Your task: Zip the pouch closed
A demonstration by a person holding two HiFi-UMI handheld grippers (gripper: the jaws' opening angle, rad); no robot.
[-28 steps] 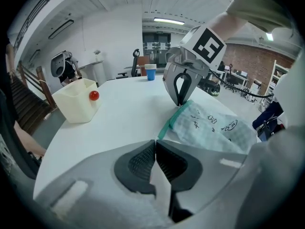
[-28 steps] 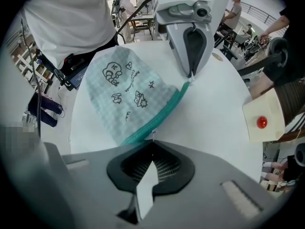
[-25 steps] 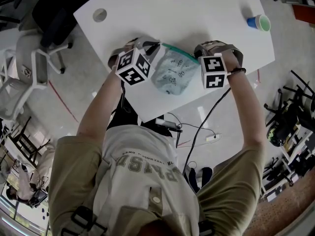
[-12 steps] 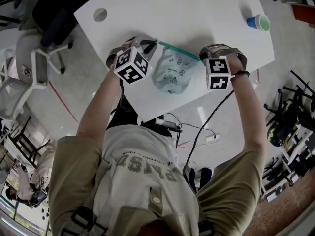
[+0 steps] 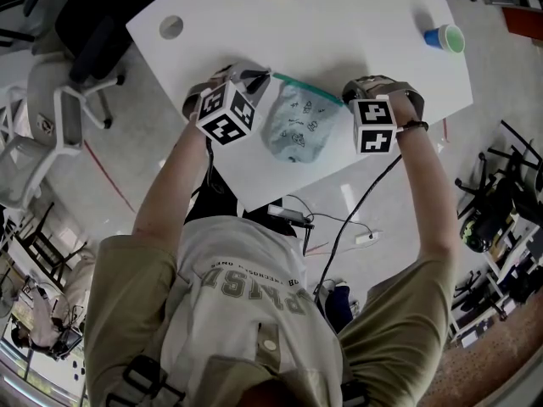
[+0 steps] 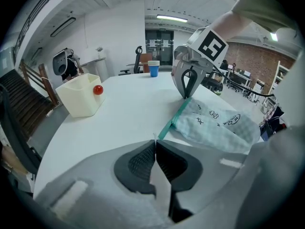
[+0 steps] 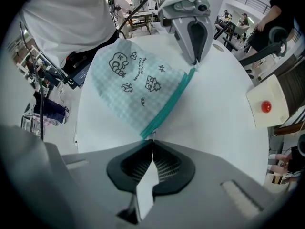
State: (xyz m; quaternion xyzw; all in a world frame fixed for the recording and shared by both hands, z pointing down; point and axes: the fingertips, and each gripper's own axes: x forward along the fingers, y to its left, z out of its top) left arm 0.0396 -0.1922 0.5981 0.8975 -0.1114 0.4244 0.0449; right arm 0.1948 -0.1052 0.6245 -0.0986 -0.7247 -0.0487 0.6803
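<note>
White table (image 5: 339, 24), grey floor (image 5: 501, 66), office chairs (image 5: 59, 108)

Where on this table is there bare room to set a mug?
Widest free patch: the middle of the table, between the cream bin, the blue cup and the pouch. Also bare between the cable hole and the bin. Crowded at the near edge, where the left gripper and right gripper pinch the pouch's ends.

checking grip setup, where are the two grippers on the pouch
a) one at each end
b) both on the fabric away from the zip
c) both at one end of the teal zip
a: the left gripper and the right gripper sit shut at opposite ends of the teal zip on the pouch.
</note>
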